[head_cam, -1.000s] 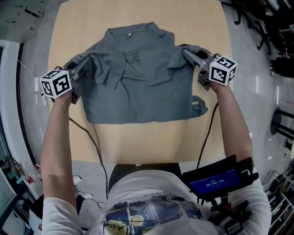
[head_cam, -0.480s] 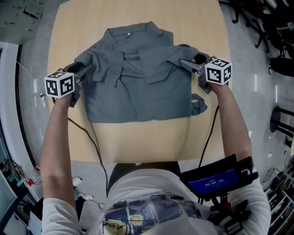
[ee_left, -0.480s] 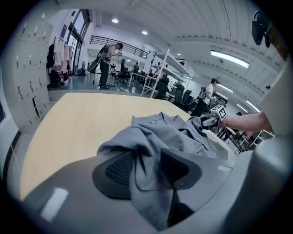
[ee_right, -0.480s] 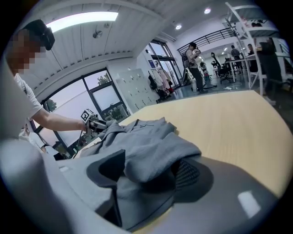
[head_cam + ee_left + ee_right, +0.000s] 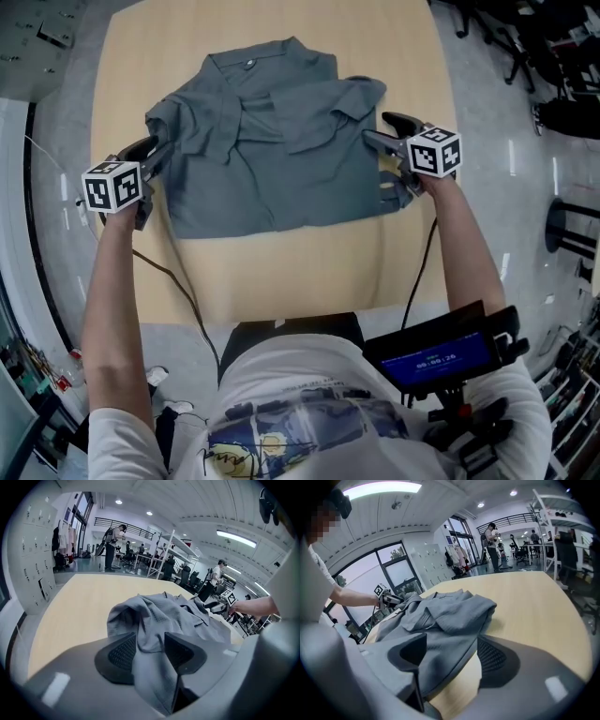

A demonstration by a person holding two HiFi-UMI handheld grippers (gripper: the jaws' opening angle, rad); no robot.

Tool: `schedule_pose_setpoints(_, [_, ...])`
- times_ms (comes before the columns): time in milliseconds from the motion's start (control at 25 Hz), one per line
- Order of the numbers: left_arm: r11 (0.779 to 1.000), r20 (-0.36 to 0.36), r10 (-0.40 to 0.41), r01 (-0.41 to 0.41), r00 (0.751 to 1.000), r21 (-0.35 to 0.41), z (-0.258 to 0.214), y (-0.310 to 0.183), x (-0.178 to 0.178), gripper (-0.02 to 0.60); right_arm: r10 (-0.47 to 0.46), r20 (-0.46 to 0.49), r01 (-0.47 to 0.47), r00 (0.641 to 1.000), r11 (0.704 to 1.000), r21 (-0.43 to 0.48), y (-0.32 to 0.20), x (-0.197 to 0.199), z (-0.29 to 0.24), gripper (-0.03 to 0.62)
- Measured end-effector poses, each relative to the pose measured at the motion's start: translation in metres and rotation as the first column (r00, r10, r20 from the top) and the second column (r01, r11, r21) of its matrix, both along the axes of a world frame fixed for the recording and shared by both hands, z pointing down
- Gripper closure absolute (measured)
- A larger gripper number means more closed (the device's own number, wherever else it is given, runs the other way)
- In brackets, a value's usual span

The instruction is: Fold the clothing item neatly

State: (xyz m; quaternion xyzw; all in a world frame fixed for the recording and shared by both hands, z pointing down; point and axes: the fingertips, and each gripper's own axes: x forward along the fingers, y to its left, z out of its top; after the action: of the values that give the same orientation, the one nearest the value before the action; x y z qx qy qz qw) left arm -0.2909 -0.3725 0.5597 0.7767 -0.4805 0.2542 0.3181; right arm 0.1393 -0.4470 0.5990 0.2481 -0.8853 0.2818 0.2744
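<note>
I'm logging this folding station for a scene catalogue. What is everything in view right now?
table: one, light wood, centre of view
shirt: one, grey, flat on the table, sleeves folded inward
cables: two, black, trailing off the table's near edge
screen device: one, black with blue display, at the person's waist
bystanders: several, dark-clothed, far across the hall
left gripper: one, grey, jaws just opening, shirt edge between them
right gripper: one, grey, jaws just opening, shirt edge between them
forearms: two, bare, behind the grippers
</note>
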Motion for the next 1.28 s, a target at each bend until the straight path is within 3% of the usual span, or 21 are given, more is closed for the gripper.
schedule_pose_setpoints(440, [0.998, 0.012, 0.016, -0.017, 1.000, 0.058, -0.020, 0.069, 0.006, 0.382, 0.062, -0.015, -0.061, 0.998, 0.995, 0.074, 0.071, 0.003, -0.027, 0.267])
schedule_pose_setpoints(760, [0.987, -0.041, 0.036, -0.029, 0.998, 0.156, -0.056, 0.155, 0.035, 0.410, 0.074, 0.008, -0.074, 0.997, 0.989, 0.127, 0.154, -0.014, -0.066, 0.282])
schedule_pose_setpoints(840, [0.982, -0.060, 0.046, -0.034, 0.997, 0.186, -0.068, 0.186, 0.047, 0.483, 0.070, 0.016, -0.072, 0.997, 0.988, 0.139, 0.184, -0.020, -0.077, 0.325])
schedule_pose_setpoints(920, [0.978, -0.070, 0.084, -0.069, 0.994, 0.198, -0.074, 0.220, 0.063, 0.575, 0.065, 0.010, -0.066, 0.998, 0.986, 0.150, 0.218, -0.025, -0.087, 0.470])
schedule_pose_setpoints(1000, [0.974, -0.062, 0.126, -0.112, 0.990, 0.197, -0.079, 0.257, 0.077, 0.575, 0.070, 0.006, -0.070, 0.998, 0.987, 0.147, 0.257, -0.032, -0.094, 0.592])
schedule_pose_setpoints(1080, [0.969, -0.061, 0.150, -0.135, 0.987, 0.209, -0.086, 0.289, 0.084, 0.575, 0.066, 0.003, -0.066, 0.998, 0.987, 0.147, 0.295, -0.044, -0.102, 0.592])
schedule_pose_setpoints(1280, [0.967, -0.174, 0.161, -0.120, 0.972, 0.224, -0.103, 0.370, 0.091, 0.575, 0.052, -0.002, -0.051, 0.999, 0.988, 0.143, 0.393, -0.075, -0.113, 0.592])
